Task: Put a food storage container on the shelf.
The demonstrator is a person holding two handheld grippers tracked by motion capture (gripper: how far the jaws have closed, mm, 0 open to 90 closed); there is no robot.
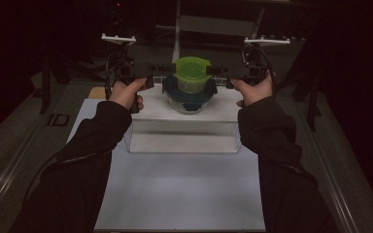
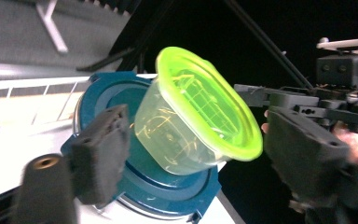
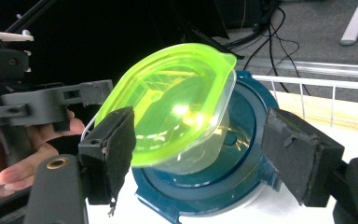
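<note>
A small clear tub with a lime-green lid [image 1: 192,74] [image 2: 200,112] [image 3: 168,107] stands on the dark blue lid of a round glass container [image 1: 190,97] [image 2: 168,196] [image 3: 247,140]. Both rest on a clear raised stand [image 1: 184,127]. My left gripper [image 1: 158,75] [image 2: 200,154] comes in from the left, open, its pads [image 2: 98,154] straddling the tub without touching it. Opposite it, my right gripper [image 1: 221,75] [image 3: 205,156] is also open, its pads [image 3: 303,158] on either side of the same tub. Each gripper view shows the other gripper beyond the tub.
The stand sits at the back of a white table sheet [image 1: 184,194]. A white wire rail [image 3: 317,88] runs behind the containers. Dark floor with cables [image 3: 279,42] and frame posts [image 1: 177,29] lie beyond the table. The person's dark sleeves [image 1: 97,145] reach in from the bottom.
</note>
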